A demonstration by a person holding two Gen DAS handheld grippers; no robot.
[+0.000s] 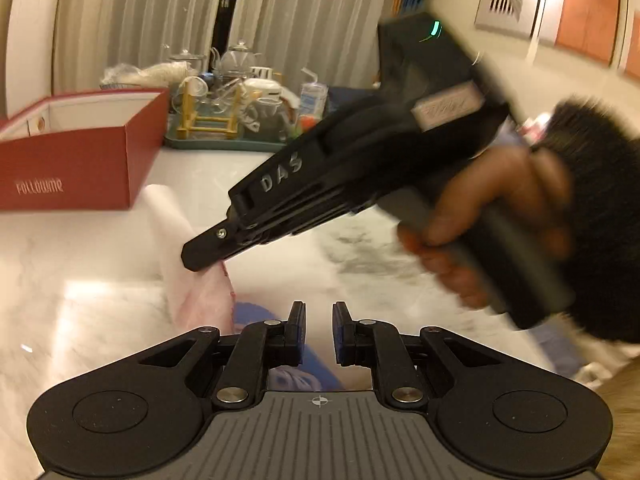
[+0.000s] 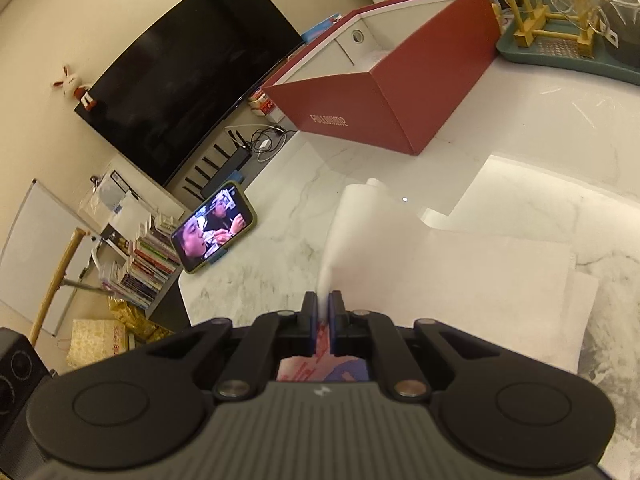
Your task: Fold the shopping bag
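Note:
The shopping bag (image 2: 460, 276) is thin and white, with pink and blue print, and lies partly flat on the marble table (image 2: 280, 200). My right gripper (image 2: 324, 300) is shut on its near edge, and a white fold rises from the jaws. In the left wrist view the right gripper (image 1: 196, 260), held by a hand (image 1: 480, 216), pinches the bag's pinkish edge (image 1: 208, 292). My left gripper (image 1: 320, 316) hovers just behind, its jaws nearly together with nothing between them. A blue part of the bag (image 1: 256, 314) shows under its left finger.
A red open box (image 1: 80, 152) (image 2: 384, 92) stands at the back of the table. A green tray of glassware (image 1: 224, 128) (image 2: 568, 52) sits beside it. A phone (image 2: 216, 228) leans near the table's left edge, with a dark television (image 2: 180, 72) beyond.

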